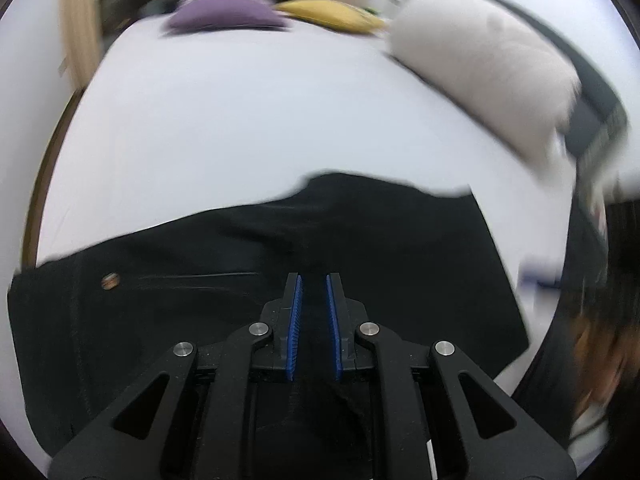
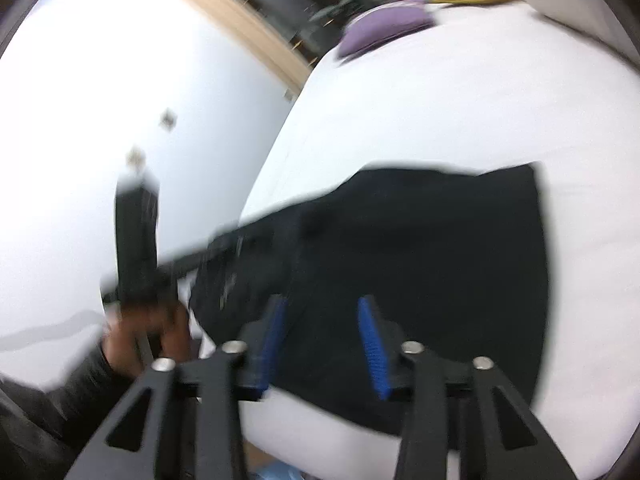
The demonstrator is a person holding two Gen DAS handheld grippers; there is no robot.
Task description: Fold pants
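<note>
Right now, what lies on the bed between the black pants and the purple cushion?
Nothing: bare white sheet separates the black pants from the purple cushion, as both wrist views show.

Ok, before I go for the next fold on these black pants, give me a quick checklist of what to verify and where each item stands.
1. Left gripper pinching fabric: cannot tell. Jaws are nearly shut with a narrow gap; black cloth sits behind them.
2. Right gripper free: ok. Jaws are apart and its blue pads press on nothing.
3. Black pants lying flat on the white bed: ok, spread out with few wrinkles; blur hides detail.
4. Fold space beyond the pants: ok. The purple cushion, yellow cushion and white pillow lie far off.
5. Near edge of the pants on the bed: cannot tell, hidden by the grippers.
</note>
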